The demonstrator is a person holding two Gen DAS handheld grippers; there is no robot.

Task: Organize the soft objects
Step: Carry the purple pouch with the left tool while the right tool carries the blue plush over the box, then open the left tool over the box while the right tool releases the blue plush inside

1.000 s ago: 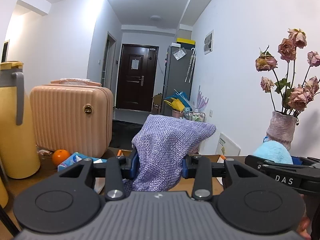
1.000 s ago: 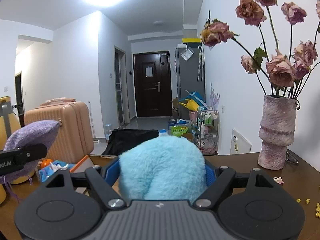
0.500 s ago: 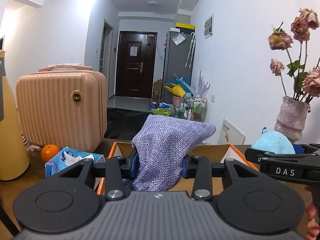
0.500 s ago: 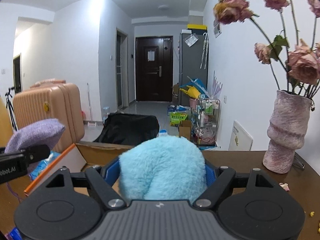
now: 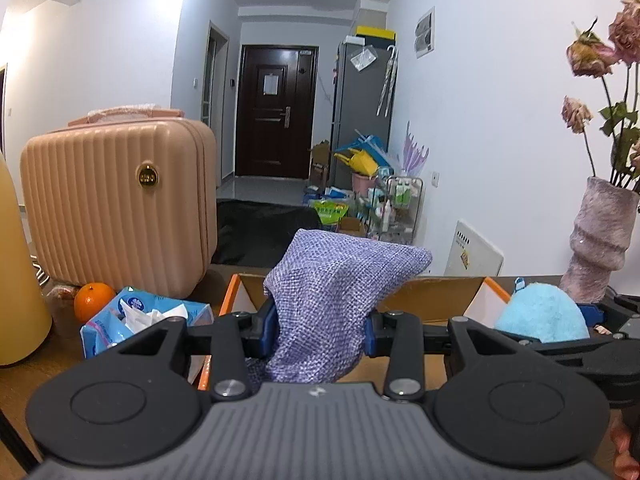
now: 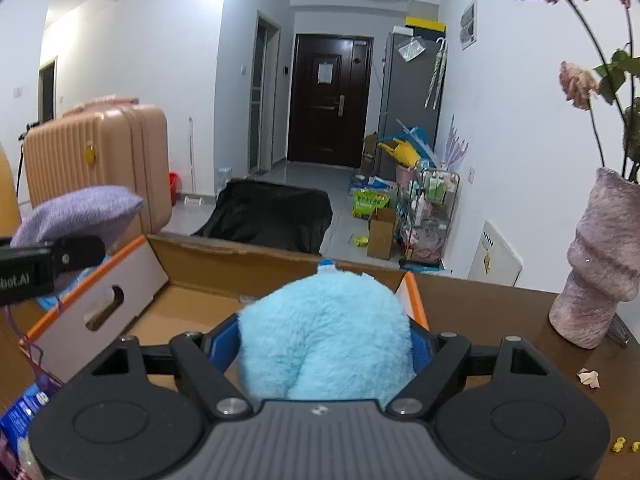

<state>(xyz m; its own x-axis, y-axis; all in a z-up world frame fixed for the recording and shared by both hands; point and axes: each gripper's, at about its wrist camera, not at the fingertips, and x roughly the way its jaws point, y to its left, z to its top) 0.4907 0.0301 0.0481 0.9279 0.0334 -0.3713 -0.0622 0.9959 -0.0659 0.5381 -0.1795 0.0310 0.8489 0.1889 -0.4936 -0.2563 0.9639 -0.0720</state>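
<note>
Both soft things carried to the open cardboard box (image 6: 188, 304)
Left gripper (image 5: 320, 330) clamps a purple woven pouch (image 5: 340, 280), right gripper (image 6: 324, 344) a fluffy blue plush (image 6: 324, 332), both above the box; next, lower and release inside

The open cardboard box (image 6: 188, 312) lies clear inside, with bare floor between its 2 raised side flaps. On its left a tissue pack (image 5: 148, 316), an orange (image 5: 94, 306) and a pink suitcase (image 5: 116, 204) crowd the table; on its right only a vase (image 6: 600, 264) stands.
</note>
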